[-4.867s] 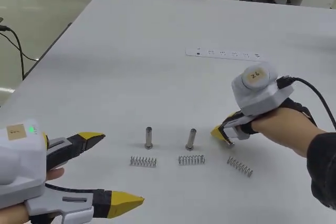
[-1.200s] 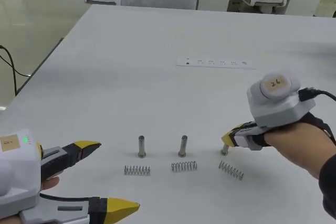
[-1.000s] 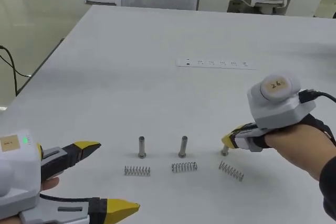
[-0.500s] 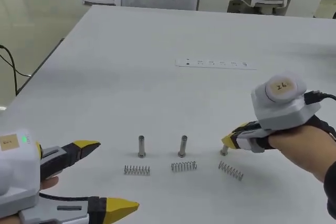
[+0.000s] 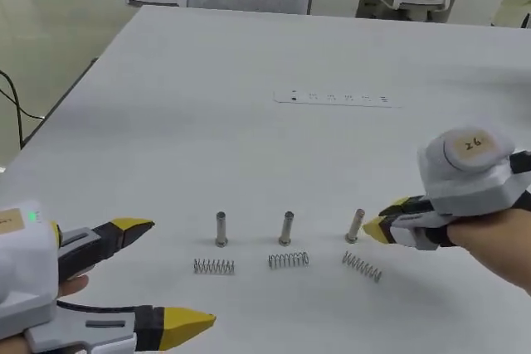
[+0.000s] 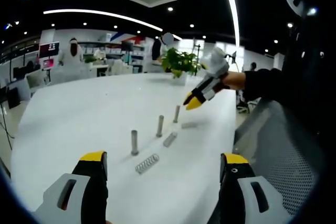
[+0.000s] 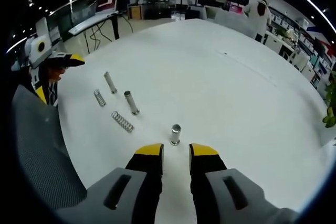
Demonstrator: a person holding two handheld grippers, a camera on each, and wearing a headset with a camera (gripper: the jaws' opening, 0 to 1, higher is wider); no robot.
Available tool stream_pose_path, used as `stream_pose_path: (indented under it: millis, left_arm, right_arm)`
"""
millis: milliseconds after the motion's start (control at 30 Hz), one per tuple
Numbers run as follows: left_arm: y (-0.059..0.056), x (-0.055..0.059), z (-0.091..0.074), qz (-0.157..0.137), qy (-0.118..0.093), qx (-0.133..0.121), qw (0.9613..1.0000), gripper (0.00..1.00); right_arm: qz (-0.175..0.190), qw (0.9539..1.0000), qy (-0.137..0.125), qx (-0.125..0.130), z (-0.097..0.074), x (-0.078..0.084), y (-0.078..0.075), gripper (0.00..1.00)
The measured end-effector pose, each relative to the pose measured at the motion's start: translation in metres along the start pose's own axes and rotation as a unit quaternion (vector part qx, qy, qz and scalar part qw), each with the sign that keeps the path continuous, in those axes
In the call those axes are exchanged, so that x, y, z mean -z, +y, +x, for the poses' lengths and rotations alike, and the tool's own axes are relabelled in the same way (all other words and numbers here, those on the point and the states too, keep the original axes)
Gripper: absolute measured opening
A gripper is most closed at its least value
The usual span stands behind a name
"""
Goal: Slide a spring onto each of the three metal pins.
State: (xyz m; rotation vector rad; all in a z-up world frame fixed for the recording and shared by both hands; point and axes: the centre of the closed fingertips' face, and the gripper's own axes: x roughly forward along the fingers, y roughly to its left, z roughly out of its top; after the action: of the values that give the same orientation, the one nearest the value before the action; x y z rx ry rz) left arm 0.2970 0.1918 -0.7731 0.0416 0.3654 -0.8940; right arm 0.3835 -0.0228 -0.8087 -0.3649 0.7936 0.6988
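Three pins (image 5: pixel 286 228) upright in a row, lower centre, with a spring (image 5: pixel 288 260) lying by each. Right hand-held gripper (image 5: pixel 380 223) sits beside the rightmost pin, jaws barely parted, empty. Left hand-held gripper (image 5: pixel 170 275) is lower left, gaping, empty. Power strip (image 5: pixel 329 98) further up the counter (image 5: pixel 207 105).

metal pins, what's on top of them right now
Nothing: left pin, middle pin, right pin stand bare. Left spring, middle spring, right spring lie on the table in front. All pin tops show.

Left claw (image 5: pixel 182 271) spread wide, low at left; right claw (image 5: pixel 380 220) narrowly parted, pointing left.
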Motion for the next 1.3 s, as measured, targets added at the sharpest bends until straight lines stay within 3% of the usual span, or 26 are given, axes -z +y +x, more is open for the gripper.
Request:
stream_pose_path:
  millis: [200,533,933,1300]
  left_arm:
    - [-0.001,0.000,0.001,0.001,0.000,0.002,1.0000,0.85]
    - [-0.002,0.000,0.002,0.002,0.000,0.004,1.0000,0.85]
    - [-0.002,-0.002,0.001,0.001,-0.001,0.003,1.0000,0.85]
    - [-0.002,-0.002,0.001,0.000,0.000,0.003,1.0000,0.85]
  right_arm:
    - [-0.009,0.9997,0.012,-0.019,-0.003,0.011,0.013,0.17]
    - [-0.041,0.9959,0.064,-0.050,0.008,0.038,0.028,0.15]
    - [-0.069,0.9905,0.098,-0.068,0.019,0.051,0.030,0.13]
    - [-0.090,0.9867,0.114,-0.073,0.024,0.056,0.030,0.09]
